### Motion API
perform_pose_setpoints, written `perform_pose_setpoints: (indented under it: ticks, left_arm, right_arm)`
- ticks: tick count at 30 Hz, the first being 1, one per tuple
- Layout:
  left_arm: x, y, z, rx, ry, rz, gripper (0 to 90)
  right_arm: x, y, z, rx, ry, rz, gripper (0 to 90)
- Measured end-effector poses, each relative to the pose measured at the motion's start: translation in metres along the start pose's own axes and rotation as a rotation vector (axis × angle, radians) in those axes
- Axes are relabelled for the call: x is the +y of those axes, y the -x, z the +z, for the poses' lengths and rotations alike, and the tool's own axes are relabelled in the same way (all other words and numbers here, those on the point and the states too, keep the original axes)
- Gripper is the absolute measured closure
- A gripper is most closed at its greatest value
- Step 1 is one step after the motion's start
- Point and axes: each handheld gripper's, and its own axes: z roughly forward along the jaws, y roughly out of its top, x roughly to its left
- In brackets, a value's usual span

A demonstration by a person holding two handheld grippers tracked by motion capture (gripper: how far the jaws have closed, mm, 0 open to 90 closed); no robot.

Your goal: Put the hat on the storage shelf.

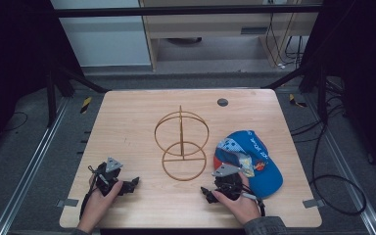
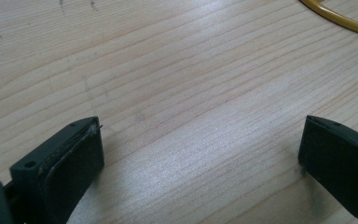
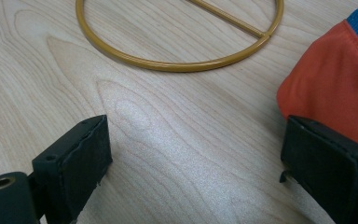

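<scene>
We find the cap (image 1: 252, 159), blue with an orange underside to its brim and printed panels on the crown, lying on the right half of the counter (image 1: 127, 122), its brim turned toward the person's side. In the right gripper view the orange brim (image 3: 335, 88) lies just beside the right-hand jaw, partly behind it; we cannot tell whether the two touch. The right gripper (image 1: 209, 193) rests low on the counter at the cap's near-left edge, held in the person's right hand (image 1: 240, 203), and its jaws stand wide apart with only bare wood between them. Just to the left of the cap stands the wire stand (image 1: 182, 142), made of thin golden-brown rod: a flat ring on the counter, an upright post and an upright ring rising from it. The flat base ring (image 3: 177, 37) shows ahead of the right gripper's jaws, apart from them. The left gripper (image 1: 129, 185) rests on the near-left part of the counter, well apart from the cap, held in the person's left hand (image 1: 98, 205). Its jaws are likewise wide, nothing between them but wood grain, and a short arc of the stand's ring (image 2: 340, 16) shows at the far corner of the left gripper view. A small dark round disc (image 1: 222, 102) sits near the far edge of the counter.
</scene>
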Motion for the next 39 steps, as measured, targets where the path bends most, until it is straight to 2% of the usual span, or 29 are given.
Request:
perform_pose_setpoints:
  ticks: [8, 10, 13, 17, 20, 27, 33, 39]
  left_arm:
    - [0.000, 0.000, 0.000, 0.001, 0.003, -0.004, 0.0]
    - [0.000, 0.000, 0.000, 0.000, 0.000, 0.000, 0.0]
    - [0.000, 0.000, 0.000, 0.000, 0.002, -0.003, 0.0]
    - [0.000, 0.000, 0.000, 0.000, 0.002, -0.004, 0.0]
    - [0.000, 0.000, 0.000, 0.001, 0.000, -0.001, 0.0]
    - [0.000, 0.000, 0.000, -0.001, -0.003, 0.003, 0.0]
    - [0.000, 0.000, 0.000, -0.001, -0.001, 0.000, 0.0]
    - [0.000, 0.000, 0.000, -0.002, 0.000, 0.001, 0.0]
  right_arm:
    - [0.000, 0.000, 0.000, 0.001, 0.000, -0.001, 8.8]
    - [0.001, -0.001, -0.001, 0.002, -0.017, 0.002, 9.6]
    - [0.007, -0.003, -0.007, 0.002, -0.067, -0.029, 11.1]
    - [0.020, -0.002, -0.032, -0.015, -0.070, -0.089, 10.8]
    - [0.033, 0.010, -0.054, -0.046, -0.067, -0.105, 12.3]
    - [0.043, 0.052, -0.091, -0.107, -0.094, -0.067, 15.6]
    - [0.041, 0.081, -0.112, -0.146, -0.109, -0.015, 17.7]
    - [0.036, 0.107, -0.122, -0.154, -0.167, 0.036, 24.3]
